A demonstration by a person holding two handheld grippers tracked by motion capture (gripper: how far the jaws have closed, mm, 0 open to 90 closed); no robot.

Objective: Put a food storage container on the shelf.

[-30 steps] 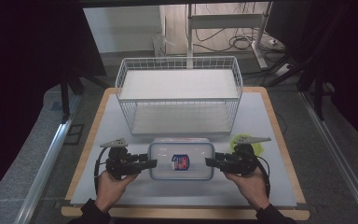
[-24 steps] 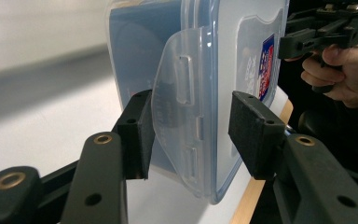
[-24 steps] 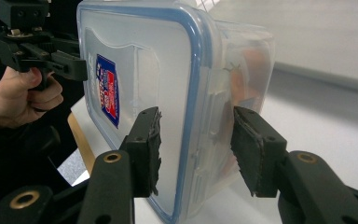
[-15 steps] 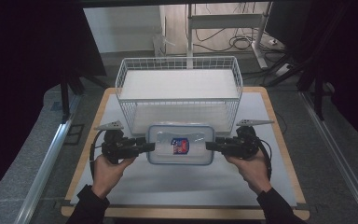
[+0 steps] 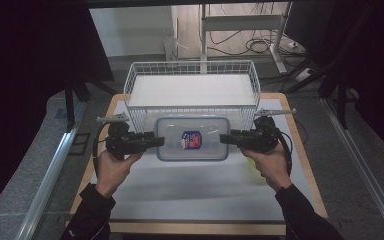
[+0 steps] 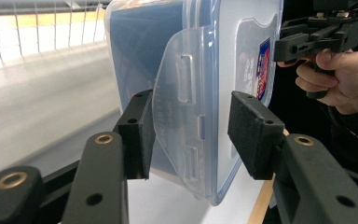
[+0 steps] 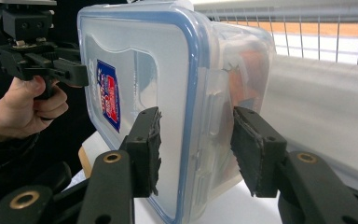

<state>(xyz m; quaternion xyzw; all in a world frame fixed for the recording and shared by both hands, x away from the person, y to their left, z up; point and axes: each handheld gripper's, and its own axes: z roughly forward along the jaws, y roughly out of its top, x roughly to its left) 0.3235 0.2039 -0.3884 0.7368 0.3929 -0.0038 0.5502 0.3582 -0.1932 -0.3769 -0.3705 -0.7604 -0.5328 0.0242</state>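
A clear plastic container with a blue-rimmed lid and a red-blue label hangs level above the white mat, just in front of the wire basket. My left gripper is shut on its left end and my right gripper on its right end. In the left gripper view the pads clamp the container's latch flap. The right gripper view has its pads squeezing the lid edge and wall of the container. What lies inside the container is blurred.
The white wire basket stands at the back of the wooden-edged board, its front wall right behind the container. A small yellow-green object lies on the mat under the right hand. Desk legs and cables lie beyond the table.
Both grippers have carried the container up off the mat and away from the person, toward the basket's front wall. Both grips are unchanged.
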